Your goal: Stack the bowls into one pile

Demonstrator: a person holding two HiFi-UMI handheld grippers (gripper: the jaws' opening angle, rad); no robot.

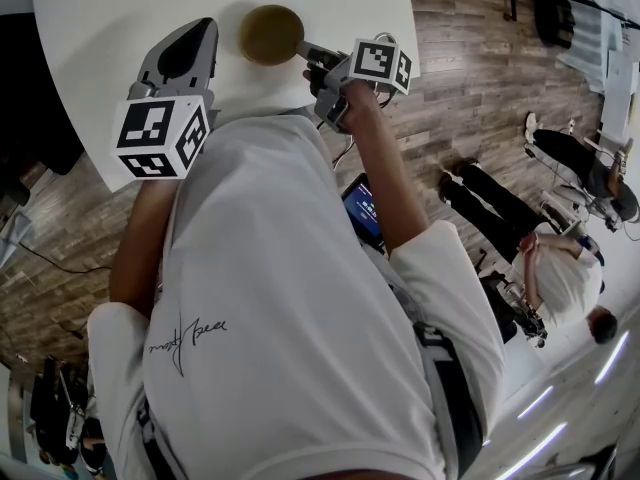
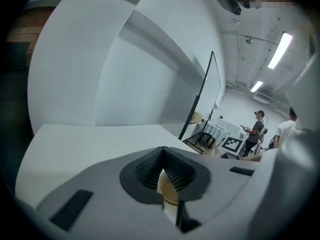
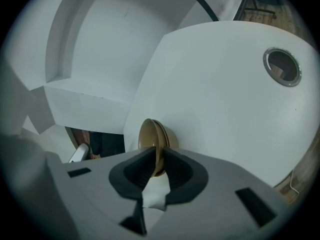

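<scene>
The bowls (image 3: 152, 134) sit nested on the white bench (image 1: 100, 28) in front of the person. Two tan rims show one inside the other, so the pile looks made.

The right claw (image 3: 159, 156) has the near rim between its pads. The pads stand a little apart and flank the rim rather than pinching it, as far as its own view shows.

The main risk lies there. If the claw backs away at a slant, or lifts before it clears the rim, a pad could catch the lip. That could tip the top bowl out of its seat or drag the whole pile across the smooth bench. Closing again by accident would do the same.

The left claw (image 1: 200, 28) hovers over the bench just beside the pile, tips together with nothing clamped. Only a tan sliver shows through the slit behind them. A careless sweep from that side could knock the bowls.
</scene>
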